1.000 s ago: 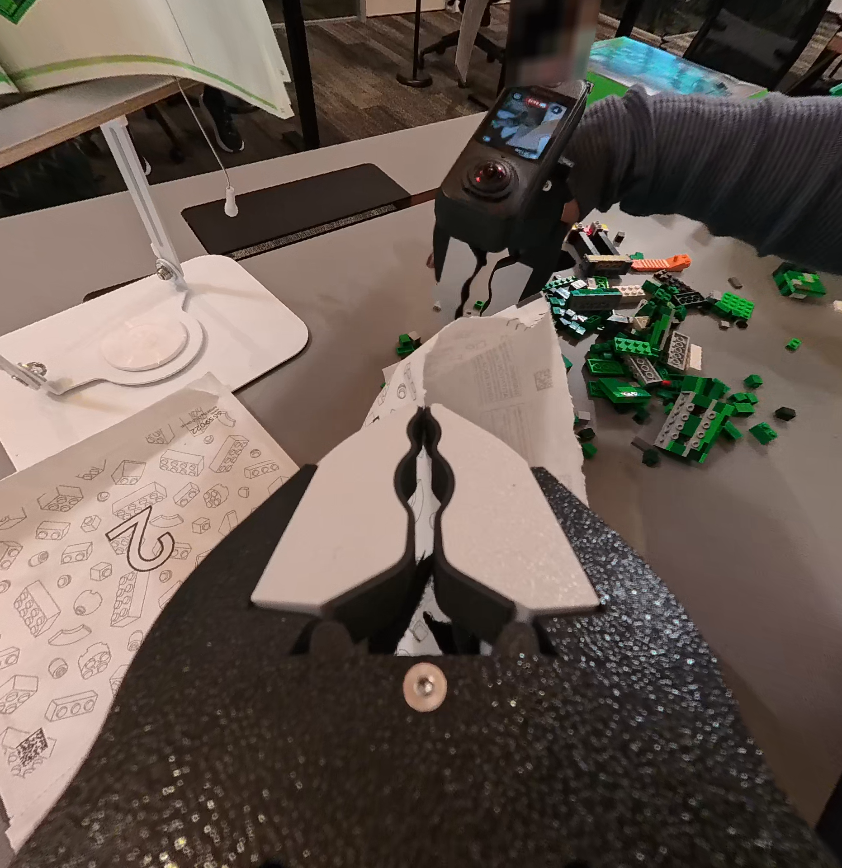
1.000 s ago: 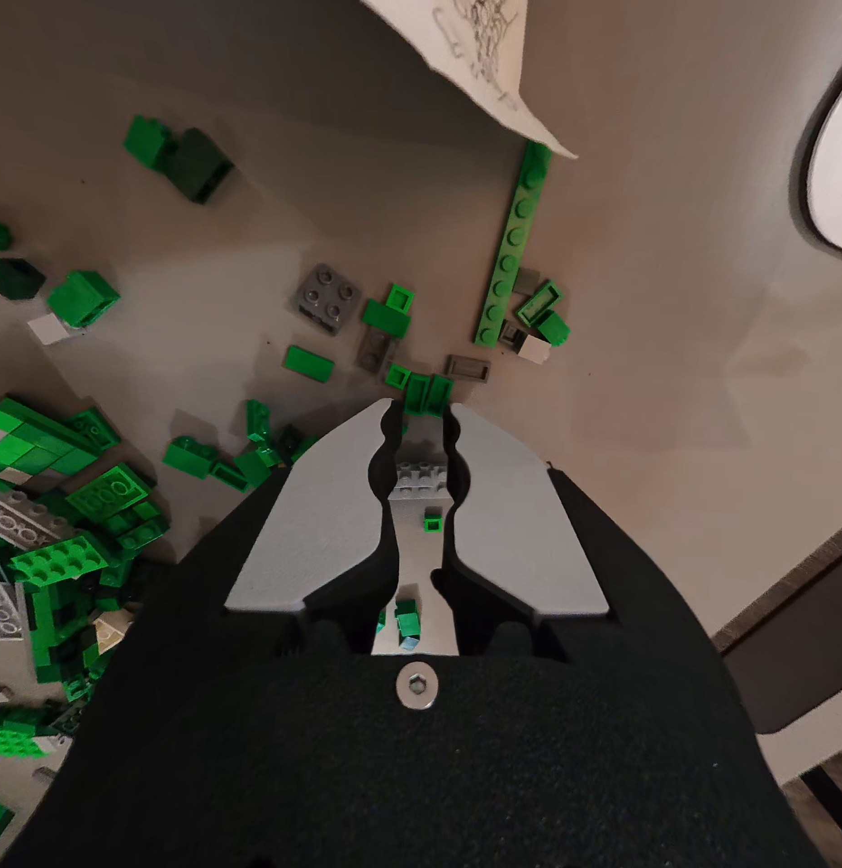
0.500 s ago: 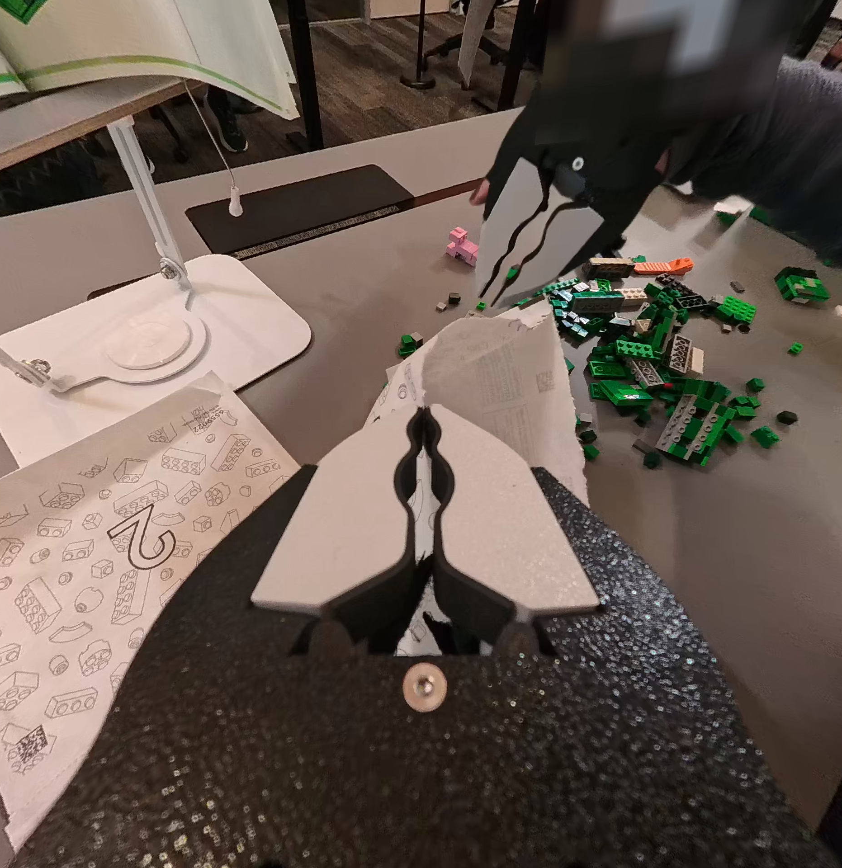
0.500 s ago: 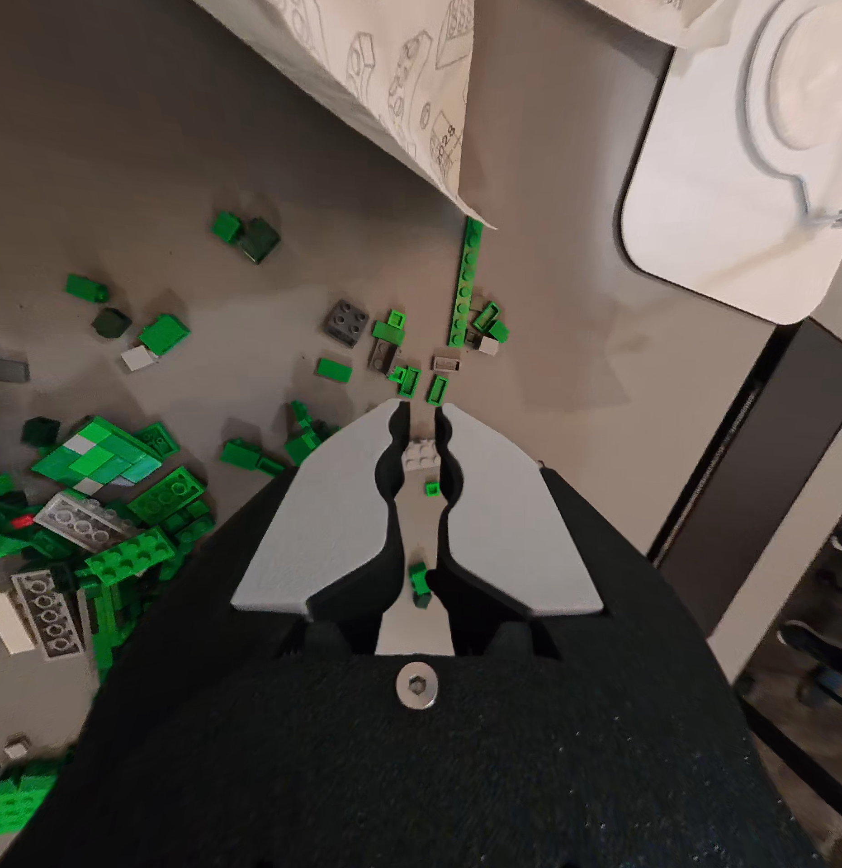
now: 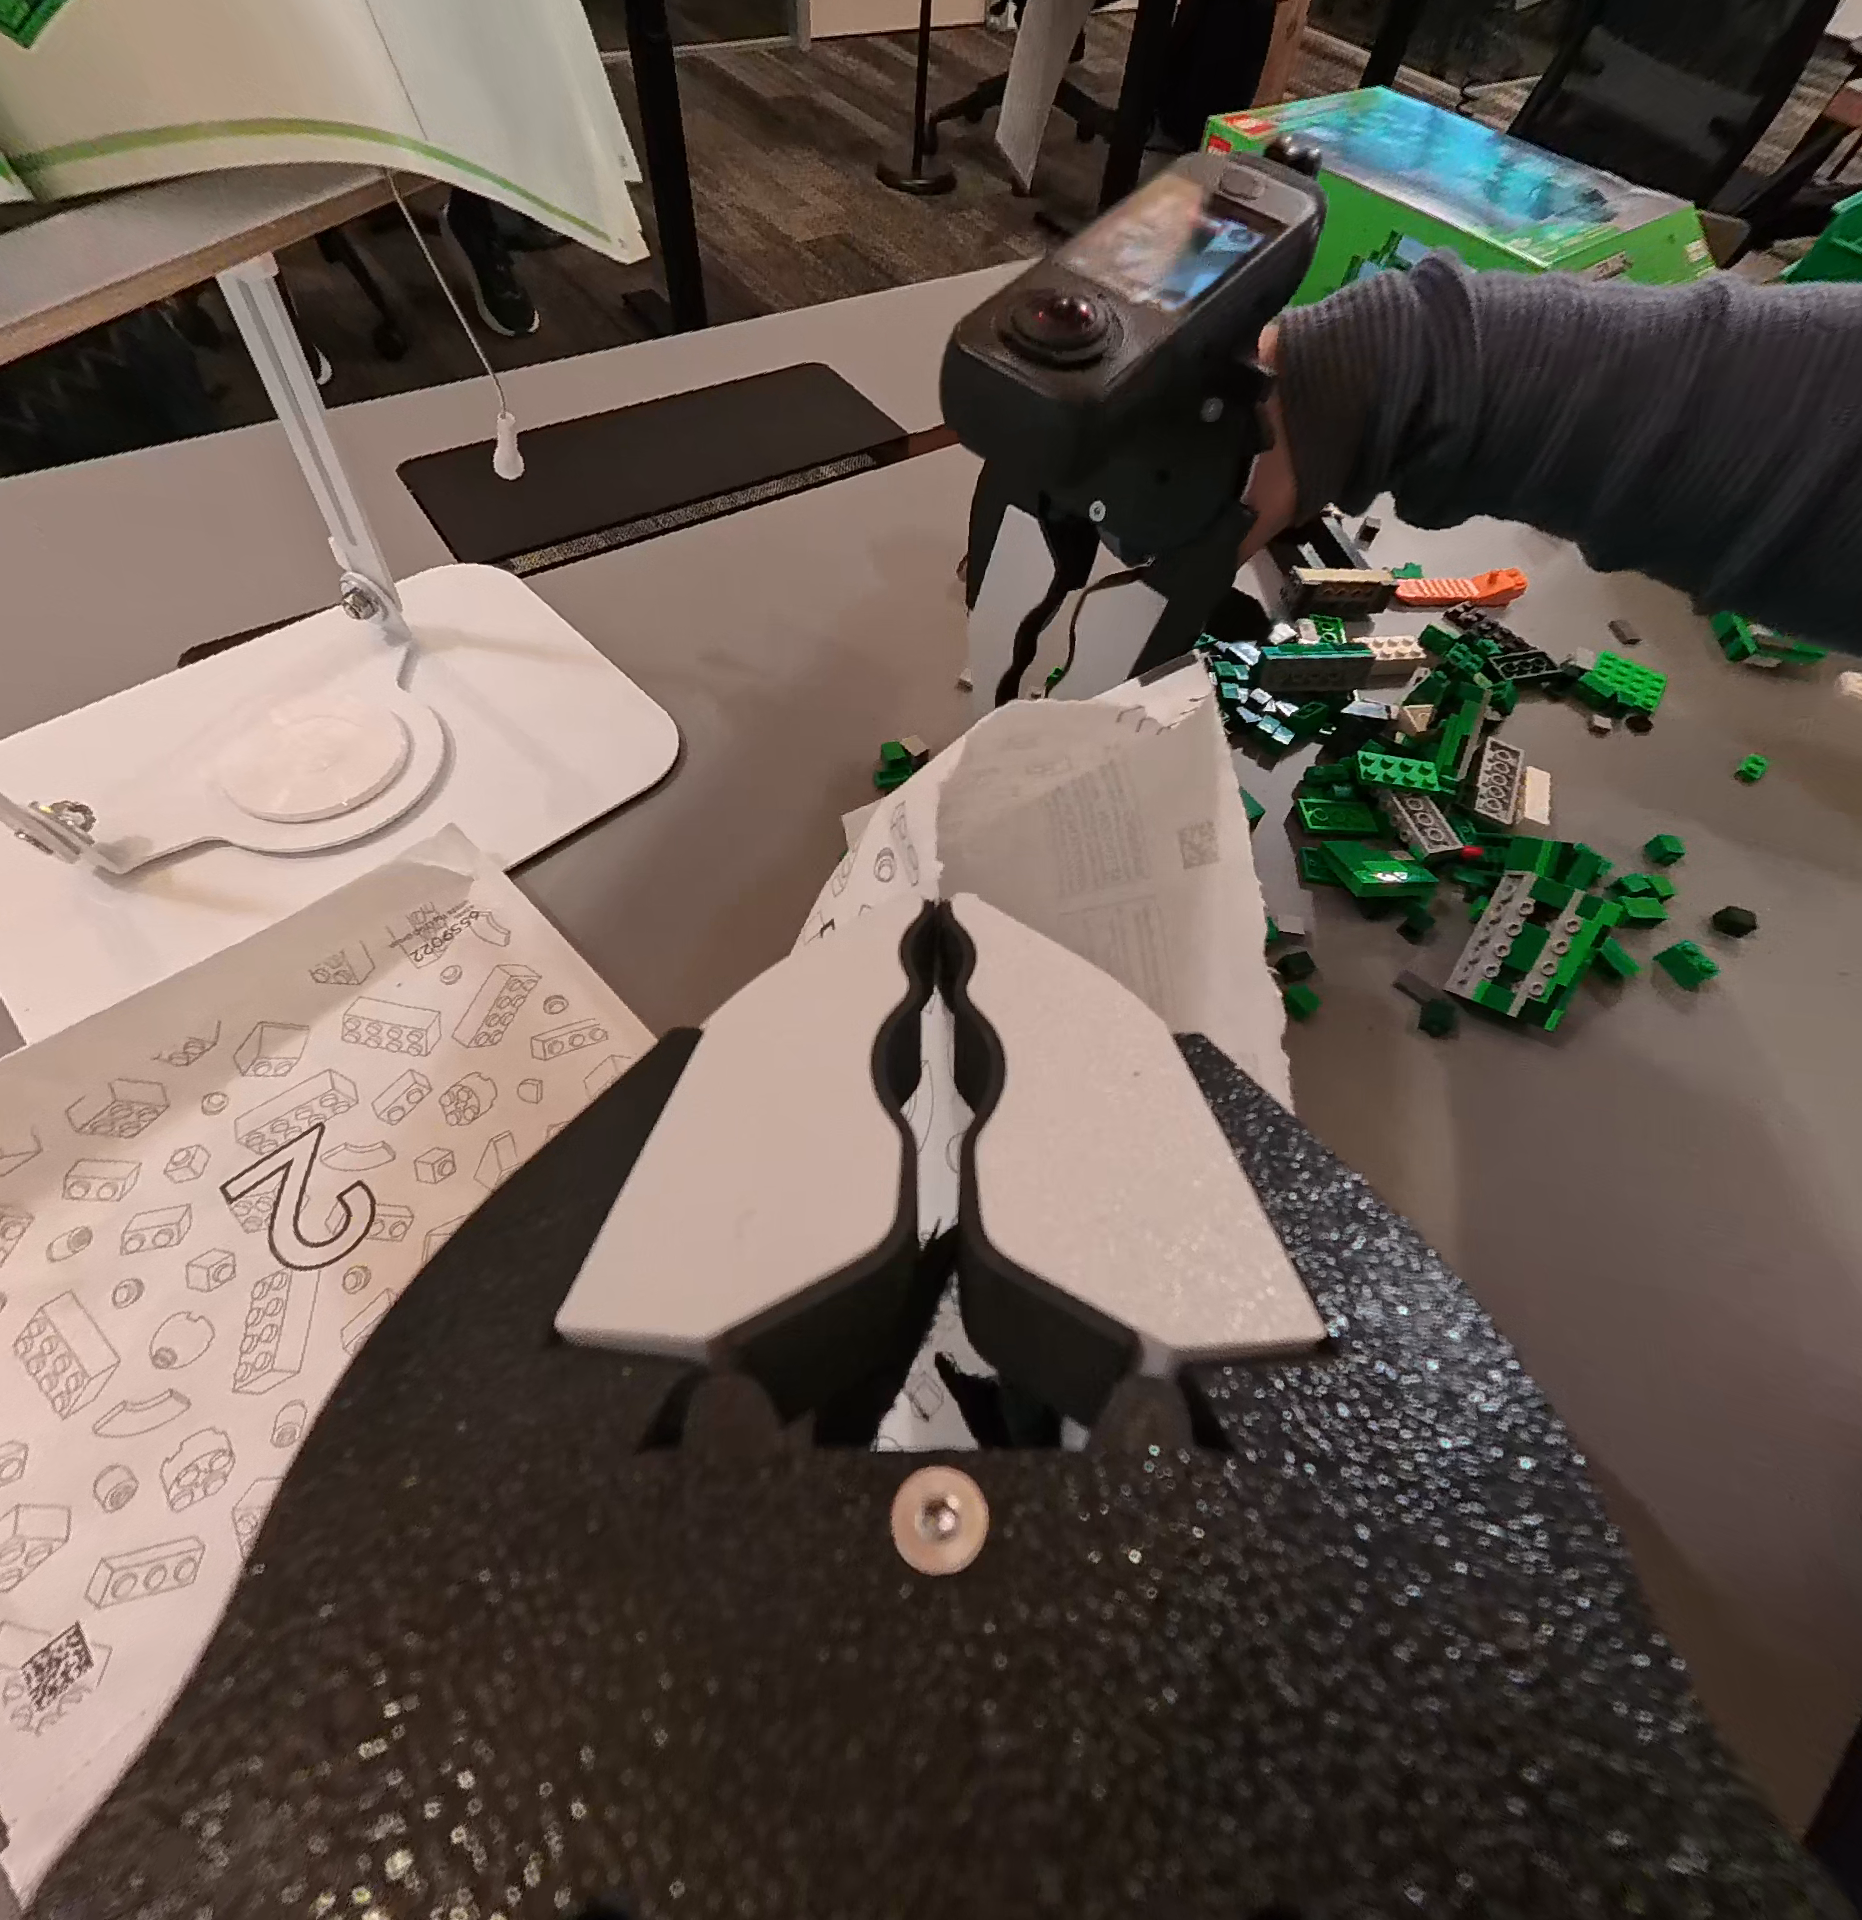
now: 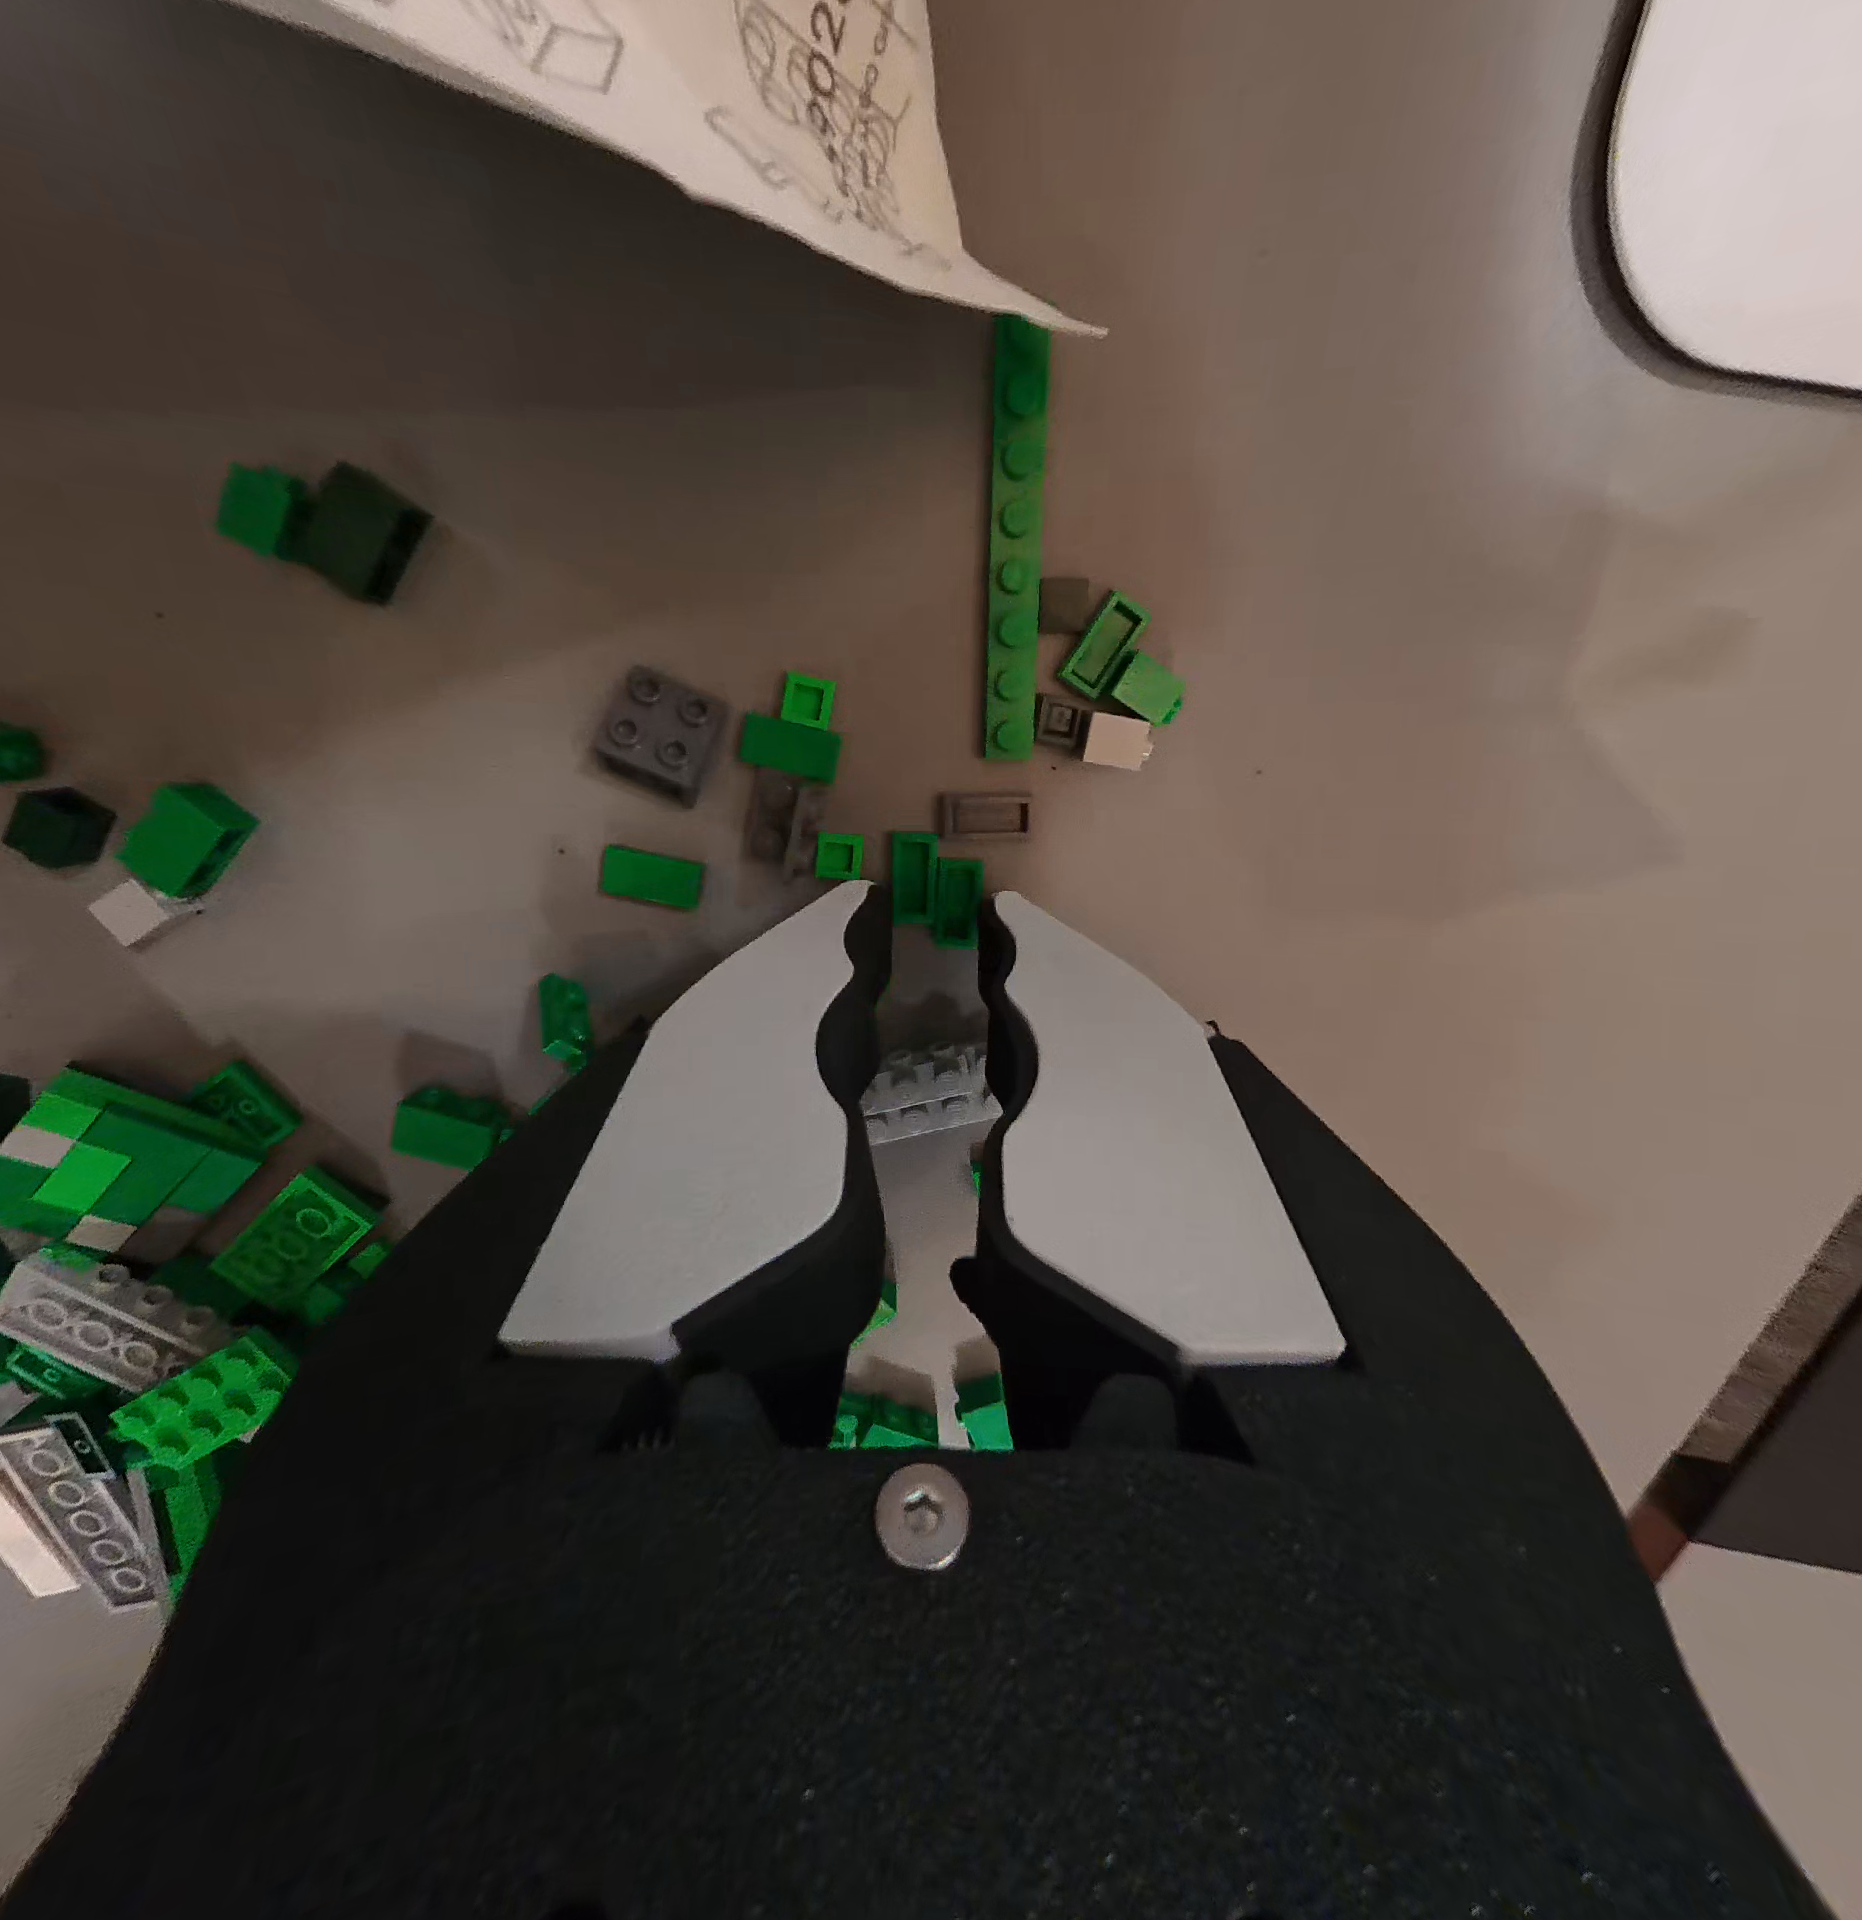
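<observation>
Left wrist view: my left gripper [image 5: 937, 920] had its jaws pressed together on a torn white paper bag [image 5: 1103, 831], whose ragged top edge stood up just past the tips.
Beside it: a second printed paper bag [image 5: 231, 1174] lay flat on the grey worktop [image 5: 1529, 1195], its far corner over the white lamp base [image 5: 314, 727].
Open room: bare worktop stretched to my right, below the heap of green and grey bricks [image 5: 1467, 831].
Right wrist view: my right gripper [image 6: 932, 904] had its jaws a narrow gap apart, with a light grey studded brick [image 6: 922, 1091] lodged between them and touching both.
Ahead of the tips: two small green tiles [image 6: 937, 883] lay just beyond, and a long green plate [image 6: 1015, 540] ran on to the edge of the paper.
Only in the left view: a grey sleeve [image 5: 1592, 436] behind the other gripper, and a green box [image 5: 1478, 197] at the far edge.
Only in the right view: the brick in the jaws.
</observation>
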`<state>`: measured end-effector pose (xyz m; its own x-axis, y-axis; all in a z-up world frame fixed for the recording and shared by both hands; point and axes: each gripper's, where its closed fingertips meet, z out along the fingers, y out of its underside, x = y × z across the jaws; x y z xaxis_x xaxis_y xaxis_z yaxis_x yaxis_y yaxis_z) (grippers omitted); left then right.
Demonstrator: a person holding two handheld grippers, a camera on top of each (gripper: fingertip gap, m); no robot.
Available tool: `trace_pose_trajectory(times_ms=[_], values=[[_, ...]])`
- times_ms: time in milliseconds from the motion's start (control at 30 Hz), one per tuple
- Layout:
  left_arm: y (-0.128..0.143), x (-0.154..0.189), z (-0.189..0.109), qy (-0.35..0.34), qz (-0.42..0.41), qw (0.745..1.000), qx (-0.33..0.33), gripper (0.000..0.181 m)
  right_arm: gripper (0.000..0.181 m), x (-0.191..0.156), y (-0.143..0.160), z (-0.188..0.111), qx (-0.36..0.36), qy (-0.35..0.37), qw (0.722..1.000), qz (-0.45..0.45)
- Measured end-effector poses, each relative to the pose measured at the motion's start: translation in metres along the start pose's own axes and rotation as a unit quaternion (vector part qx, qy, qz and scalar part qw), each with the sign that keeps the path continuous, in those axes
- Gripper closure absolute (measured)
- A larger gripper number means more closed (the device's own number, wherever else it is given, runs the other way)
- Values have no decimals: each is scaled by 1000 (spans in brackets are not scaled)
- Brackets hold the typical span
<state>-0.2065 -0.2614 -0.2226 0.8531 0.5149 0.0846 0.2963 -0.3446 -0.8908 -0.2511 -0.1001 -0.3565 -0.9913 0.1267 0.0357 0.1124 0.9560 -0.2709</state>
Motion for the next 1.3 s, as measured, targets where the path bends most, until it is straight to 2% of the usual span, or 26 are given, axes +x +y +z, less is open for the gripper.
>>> trace_pose_trajectory(times_ms=[267, 300, 333, 433, 533, 667, 900, 967, 1067, 1167, 1300], values=[[0, 1, 1, 7, -4, 1000, 2, 181, 166, -1, -1, -2, 12, 54, 998, -18], [0, 1, 1, 8, -4, 1000, 2, 181, 167, -2, -2, -4, 18, 58, 998, -18], [0, 1, 1, 8, -5, 1000, 3, 181, 181, -2, -3, -8, 27, 64, 997, -20], [0, 1, 1, 7, -4, 1000, 2, 181, 181, -4, -9, -24, 46, 80, 995, -27], [0, 1, 1, 8, -6, 1000, 3, 181, 180, -3, -5, -26, 34, 92, 995, -28], [0, 1, 1, 9, -7, 1000, 2, 181, 162, 1, 3, -12, 31, 72, 996, 40], [1, 3, 3, 10, -3, 1000, -1, 181, 165, 8, 5, -4, 43, 48, 984, 169], [1, 4, 4, 9, -1, 1000, -3, 181, 170, 7, 5, -2, 41, 48, 981, 186], [1, 4, 5, 8, 1, 1000, -5, 181, 174, 6, 6, -2, 27, 69, 984, 163], [1, 2, 6, 0, -1, 1000, -3, 181, 174, 4, -3, -18, 42, 115, 986, 114], [-1, -2, 5, -25, -8, 1000, -4, 181, 174, -21, -53, -84, 145, 195, 970, 31]])
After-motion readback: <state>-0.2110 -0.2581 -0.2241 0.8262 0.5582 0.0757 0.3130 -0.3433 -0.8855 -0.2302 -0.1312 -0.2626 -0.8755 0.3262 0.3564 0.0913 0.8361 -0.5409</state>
